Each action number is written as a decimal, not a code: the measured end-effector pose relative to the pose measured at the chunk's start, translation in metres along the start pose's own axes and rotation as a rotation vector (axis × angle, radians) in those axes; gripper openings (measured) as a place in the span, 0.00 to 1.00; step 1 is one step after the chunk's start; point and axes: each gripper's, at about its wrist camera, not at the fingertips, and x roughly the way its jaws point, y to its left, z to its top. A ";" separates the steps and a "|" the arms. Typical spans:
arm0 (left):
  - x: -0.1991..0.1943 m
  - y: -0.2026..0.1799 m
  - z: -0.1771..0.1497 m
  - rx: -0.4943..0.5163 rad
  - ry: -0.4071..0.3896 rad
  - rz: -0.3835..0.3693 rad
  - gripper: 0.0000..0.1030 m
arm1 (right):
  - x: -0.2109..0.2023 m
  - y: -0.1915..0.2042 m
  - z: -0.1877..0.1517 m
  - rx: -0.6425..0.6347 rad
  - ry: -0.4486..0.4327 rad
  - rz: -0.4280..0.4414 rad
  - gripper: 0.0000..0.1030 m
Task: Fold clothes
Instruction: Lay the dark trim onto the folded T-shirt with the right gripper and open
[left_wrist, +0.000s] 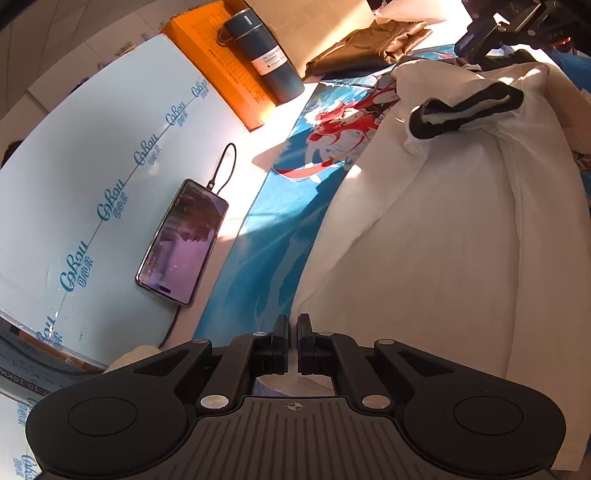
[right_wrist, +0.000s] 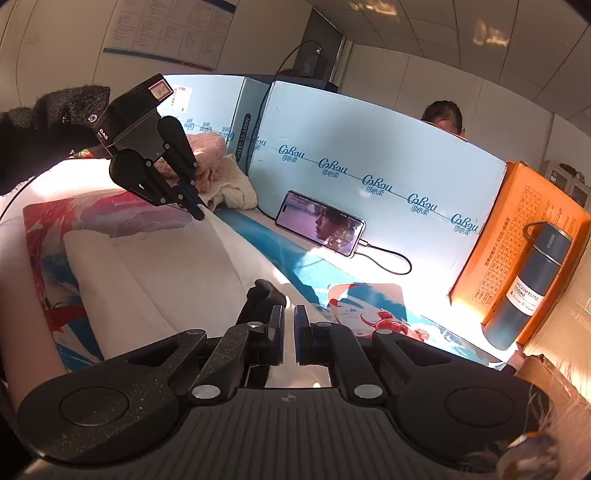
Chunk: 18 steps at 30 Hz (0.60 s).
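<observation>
Right wrist: both grippers (right_wrist: 289, 325) (right_wrist: 195, 210) pinching white garment (right_wrist: 177, 266) edge.

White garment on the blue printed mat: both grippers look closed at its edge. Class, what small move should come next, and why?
Probably lift both ends together and carry that edge across. The left gripper pinches the white garment at one end and the right gripper is shut on its near edge, with the cloth still lying on the mat.

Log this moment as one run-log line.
step: grasp | left gripper: shut on white garment | right gripper: shut on white garment
</observation>
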 end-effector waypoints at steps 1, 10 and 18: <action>0.002 -0.003 -0.003 0.004 0.022 0.005 0.04 | -0.002 0.003 -0.002 -0.003 0.011 0.011 0.05; -0.015 0.003 -0.019 -0.065 0.003 0.174 0.54 | -0.021 -0.030 -0.031 0.402 -0.047 -0.151 0.49; -0.001 -0.010 0.003 -0.105 -0.150 0.228 0.72 | 0.007 0.008 -0.017 0.231 -0.018 -0.080 0.68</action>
